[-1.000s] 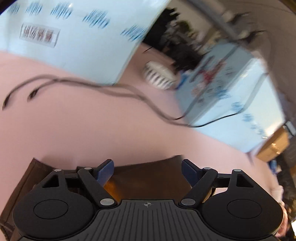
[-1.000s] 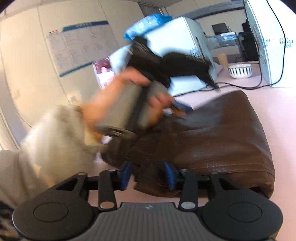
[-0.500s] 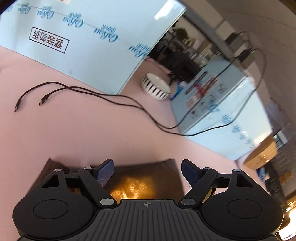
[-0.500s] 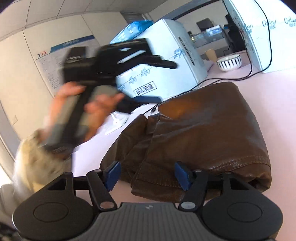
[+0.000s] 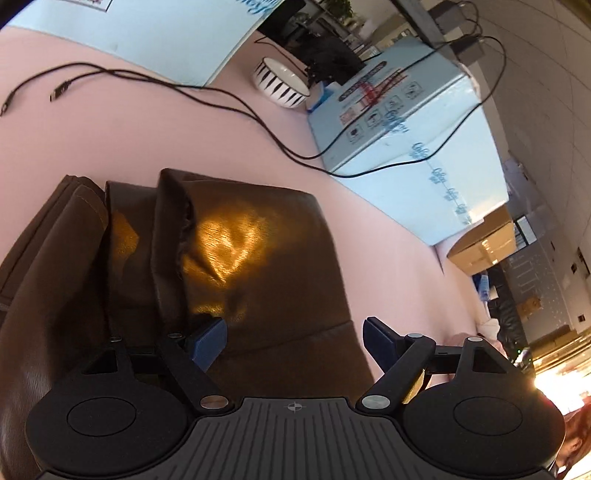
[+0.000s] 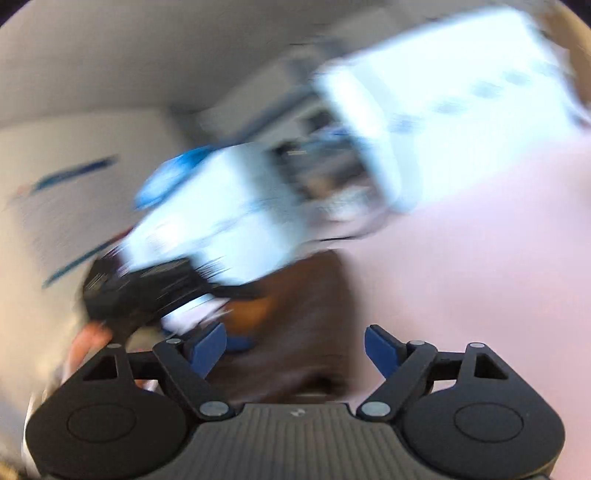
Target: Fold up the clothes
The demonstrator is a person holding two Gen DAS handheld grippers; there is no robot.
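Pink tabletop fills most of the left wrist view; office room behind, out of focus.

Left gripper: jaws stand wide, nothing pressed between the blue pads. Brown leather garment lies folded on the table directly beneath and ahead of the fingers; the left pad sits over a rolled fold of it, the right pad over the garment's right edge and bare table. Whether either pad touches the leather cannot be told. Strong orange glare on the garment just ahead of the left finger.

Beyond the left gripper: two black cables run across the table ahead and to the left, loose plug ends far left. Striped bowl farther ahead, near a light blue box ahead-right, with one cable draped over it. A second pale blue panel stands ahead-left.

Right gripper: jaws opening, already wide, nothing gripped. View heavily motion-blurred. The garment shows as a dark brown patch just ahead between the fingers. Ahead-left, a black device, probably the left gripper, with a hand at its near end; details unreadable.
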